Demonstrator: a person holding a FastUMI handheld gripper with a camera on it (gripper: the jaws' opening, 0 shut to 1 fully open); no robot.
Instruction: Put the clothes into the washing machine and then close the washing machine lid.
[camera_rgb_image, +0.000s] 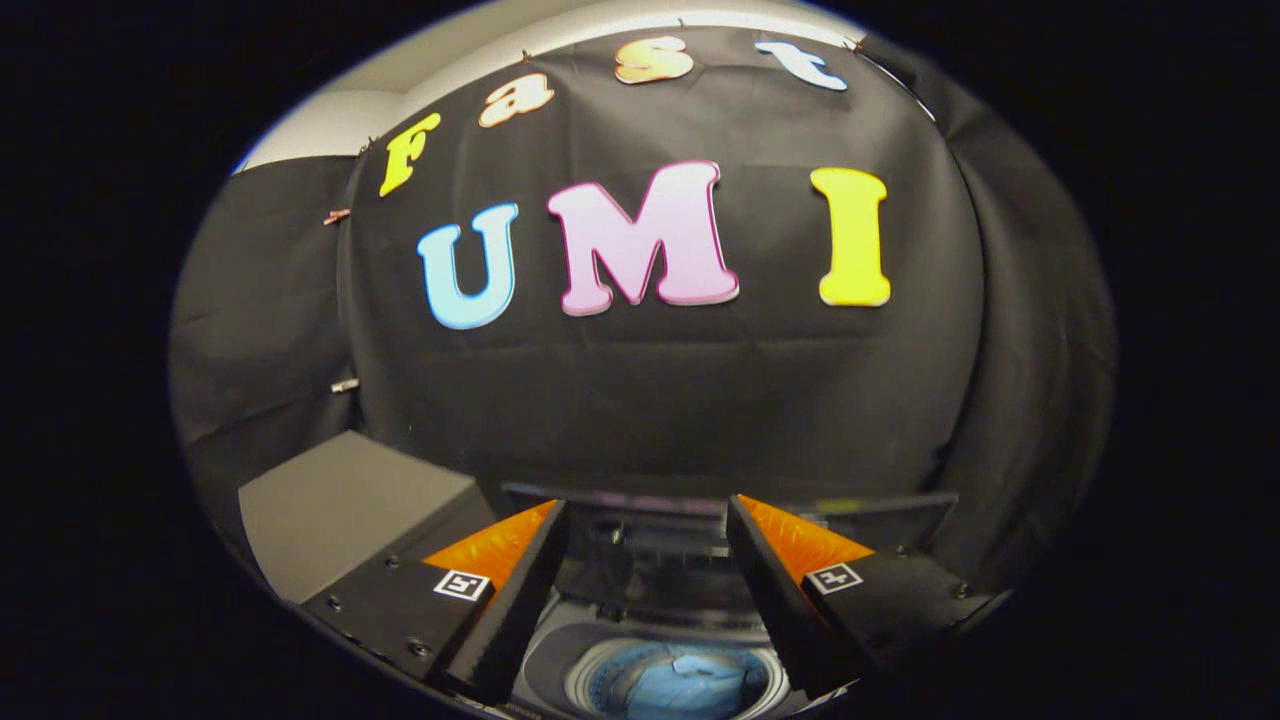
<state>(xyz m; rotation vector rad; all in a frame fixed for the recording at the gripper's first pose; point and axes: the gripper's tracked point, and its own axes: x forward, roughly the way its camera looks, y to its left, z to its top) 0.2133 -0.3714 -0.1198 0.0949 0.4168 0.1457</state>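
The gripper (648, 570) hovers with its jaws spread wide, holding nothing. Between and below them sits a grey top-loading washing machine (560, 650), its dark lid (650, 560) raised upright behind the round drum. Crumpled light blue clothes (690, 680) lie inside the drum. A plain grey box (340, 510) stands left of the machine.

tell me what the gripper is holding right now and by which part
Nothing. The gripper is open, its fingers apart with nothing between them, above the washing machine, whose drum holds blue clothes and whose lid stands open.
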